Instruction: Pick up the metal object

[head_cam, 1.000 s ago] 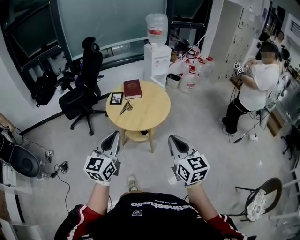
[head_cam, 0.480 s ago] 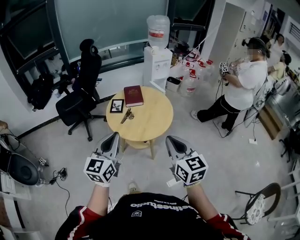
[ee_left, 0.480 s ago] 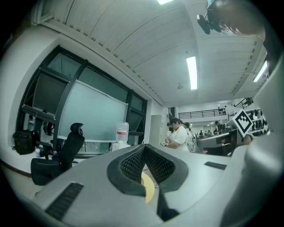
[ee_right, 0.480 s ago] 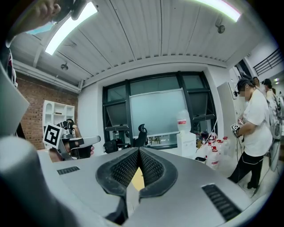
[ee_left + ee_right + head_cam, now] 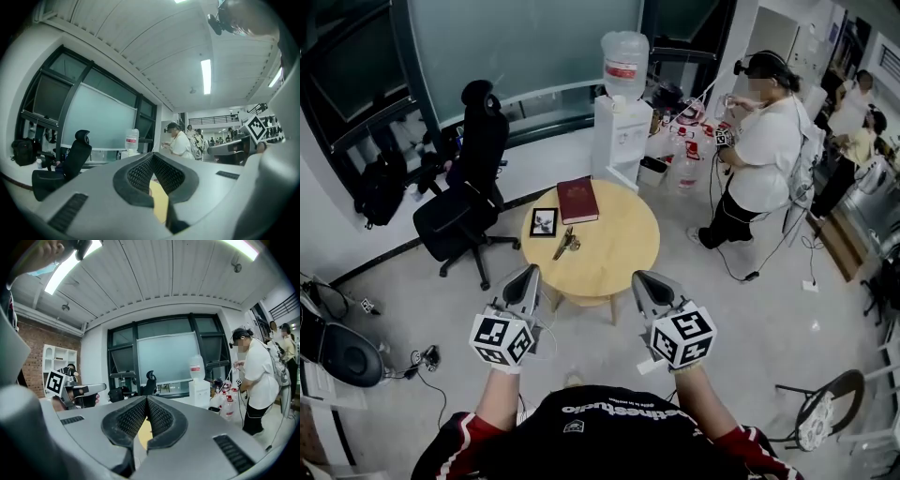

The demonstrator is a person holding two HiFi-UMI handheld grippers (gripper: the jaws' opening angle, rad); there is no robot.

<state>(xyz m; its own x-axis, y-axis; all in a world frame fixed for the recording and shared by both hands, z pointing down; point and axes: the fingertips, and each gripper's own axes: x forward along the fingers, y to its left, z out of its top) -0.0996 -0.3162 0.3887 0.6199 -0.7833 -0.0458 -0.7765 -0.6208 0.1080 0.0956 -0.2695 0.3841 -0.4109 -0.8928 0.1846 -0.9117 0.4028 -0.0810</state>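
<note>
Ahead, the metal object [image 5: 567,242] lies on the round worktop [image 5: 614,239], just beside a framed picture [image 5: 544,222]. We hold the left hand-held gripper [image 5: 526,277] and right hand-held gripper [image 5: 641,281] closed and empty, well short of it, likely because the approach is not yet done.

The metal object [image 5: 567,242] on the far round table [image 5: 623,248]: too small to tell its form. In both gripper views, jaws hide the table except 1 yellow sliver.
</note>
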